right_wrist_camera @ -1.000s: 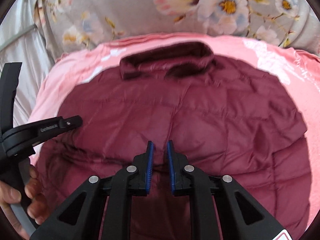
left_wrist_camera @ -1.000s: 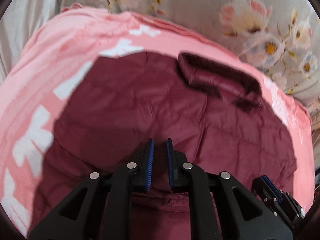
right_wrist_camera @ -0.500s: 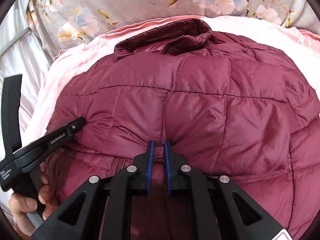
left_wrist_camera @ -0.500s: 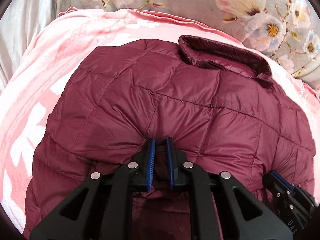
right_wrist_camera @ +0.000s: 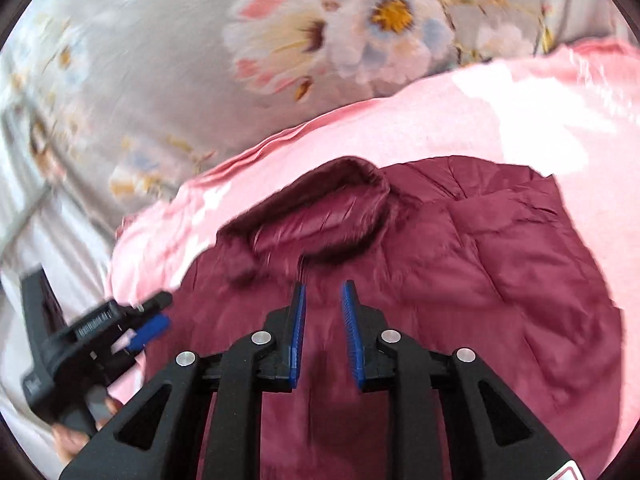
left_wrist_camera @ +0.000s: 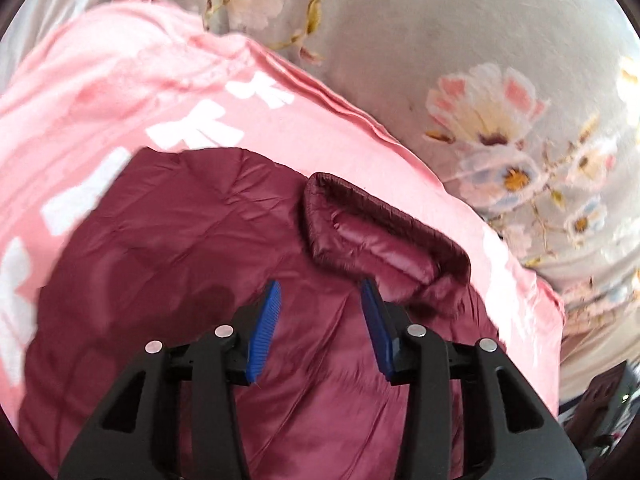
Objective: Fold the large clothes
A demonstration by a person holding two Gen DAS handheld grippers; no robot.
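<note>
Both pairs of blue-padded jaws stand apart and hold nothing. The left gripper (left_wrist_camera: 320,328) hovers over the dark maroon quilted puffer jacket (left_wrist_camera: 180,264), its jaws spread wide just short of the jacket's stand-up collar (left_wrist_camera: 380,240). The right gripper (right_wrist_camera: 323,332) hovers beside it, its jaws parted more narrowly, aimed at the cloth just below the same collar (right_wrist_camera: 320,220).

The jacket lies spread on a pink blanket with white shapes (left_wrist_camera: 120,92), collar at the far end. In the right view its body runs out to the right, and the left tool shows at the near left with fingers of the person's hand (right_wrist_camera: 80,420) below it. Beyond the blanket's far edge lies grey bedding printed with pale flowers (right_wrist_camera: 300,32). Both views are blurred, so seams are hard to trace.

The jacket looks laid out with no fold yet visible in it. To fold well from here, each gripper should probably pinch an outer edge or shoulder through both layers, then carry the cloth across evenly so the padded fabric settles flat.
</note>
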